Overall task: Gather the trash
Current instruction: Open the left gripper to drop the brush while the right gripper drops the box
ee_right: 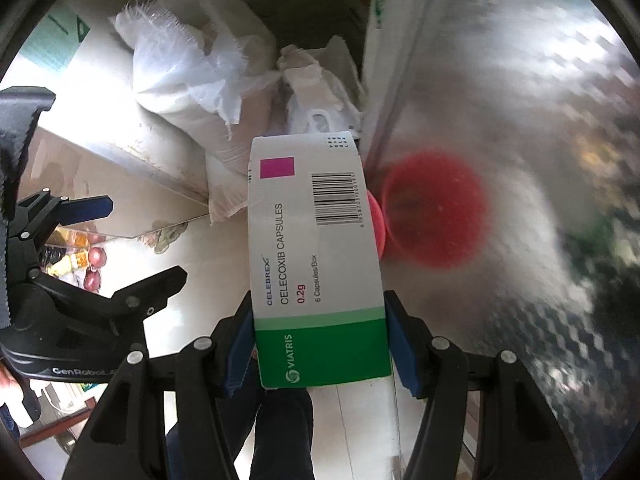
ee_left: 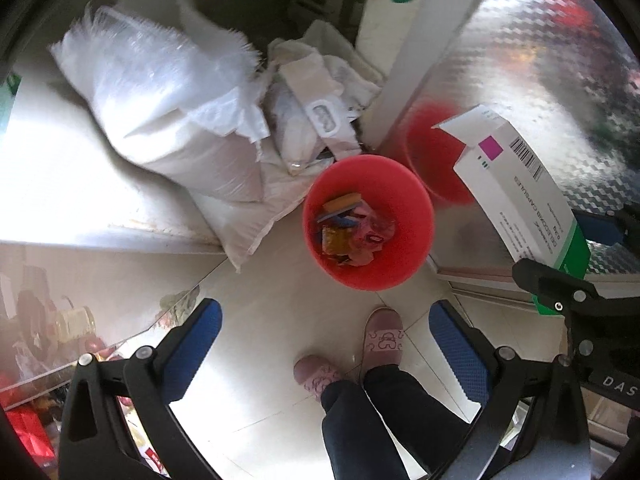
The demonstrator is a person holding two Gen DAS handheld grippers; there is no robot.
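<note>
Both grippers point straight down at a pale tiled floor (ee_left: 276,332). The left gripper (ee_left: 325,344) hangs with its blue-padded jaws spread wide and nothing between them; below the gap are the person's dark trouser legs (ee_left: 380,412) and pink slippers (ee_left: 383,336).

Large white woven sacks (ee_left: 168,112) lean in the corner beside a shiny patterned metal panel (ee_left: 532,64). Next to them stands a round red plastic bin (ee_left: 416,196) — inside lie small coloured wrappers (ee_left: 348,228), orange, blue and pink.

The right gripper (ee_right: 320,346) pinches the green end of a white-and-green cardboard capsule box (ee_right: 316,240); its pads press on the two sides. The box hangs above the floor — in the left wrist view just right of the bin, not over its mouth; in the right wrist view it covers most of the bin.
</note>
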